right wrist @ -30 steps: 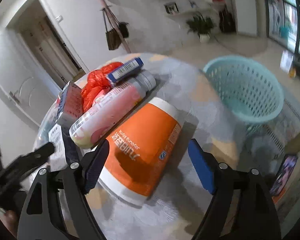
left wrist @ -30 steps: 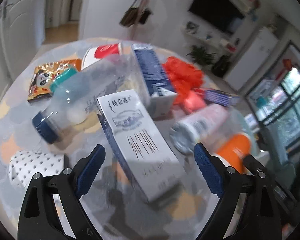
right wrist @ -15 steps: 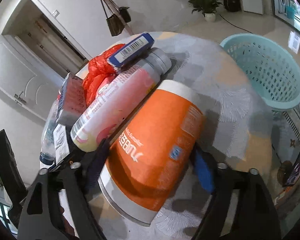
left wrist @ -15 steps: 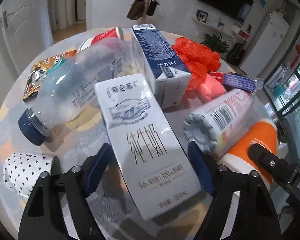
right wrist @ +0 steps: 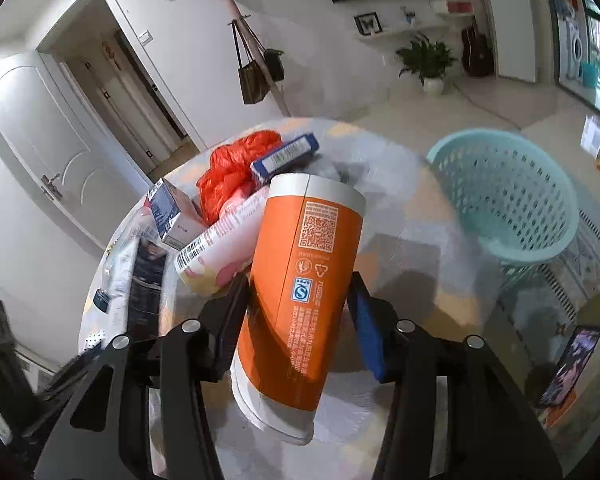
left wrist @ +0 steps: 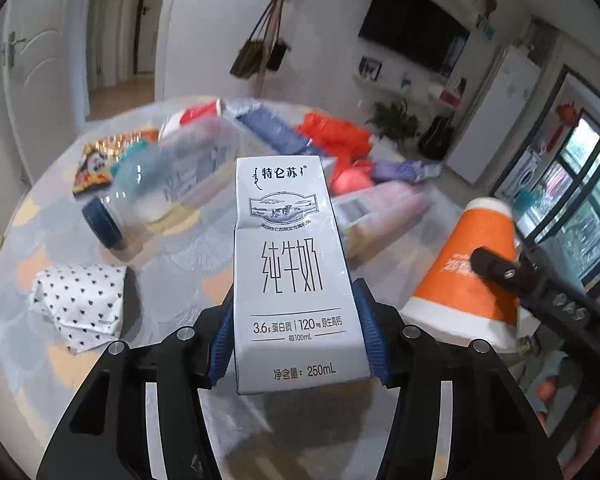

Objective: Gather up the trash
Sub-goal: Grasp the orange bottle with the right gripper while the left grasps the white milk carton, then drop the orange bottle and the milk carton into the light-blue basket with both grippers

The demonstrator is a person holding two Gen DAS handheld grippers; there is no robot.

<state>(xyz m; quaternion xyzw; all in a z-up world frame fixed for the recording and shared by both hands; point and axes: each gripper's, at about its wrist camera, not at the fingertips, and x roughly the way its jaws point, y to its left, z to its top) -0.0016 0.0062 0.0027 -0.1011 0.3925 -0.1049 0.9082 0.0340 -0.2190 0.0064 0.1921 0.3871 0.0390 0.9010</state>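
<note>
My left gripper [left wrist: 296,340] is shut on a white milk carton [left wrist: 288,264] and holds it lifted above the round table [left wrist: 172,292]. My right gripper [right wrist: 300,320] is shut on an orange canister [right wrist: 304,280] and holds it tilted above the table; the canister also shows in the left wrist view [left wrist: 468,276]. A teal laundry basket [right wrist: 508,200] stands on the floor to the right of the table.
On the table lie a clear bottle with a blue cap [left wrist: 160,184], a dotted paper cup [left wrist: 84,304], a snack bag [left wrist: 100,160], a blue carton [right wrist: 168,212], a red plastic bag [right wrist: 232,168], a pink bottle [right wrist: 224,244] and a blue box [right wrist: 288,156].
Both grippers have closed on their objects and lifted them: the left took the milk carton, the right took the orange canister, which now tilts upward.
</note>
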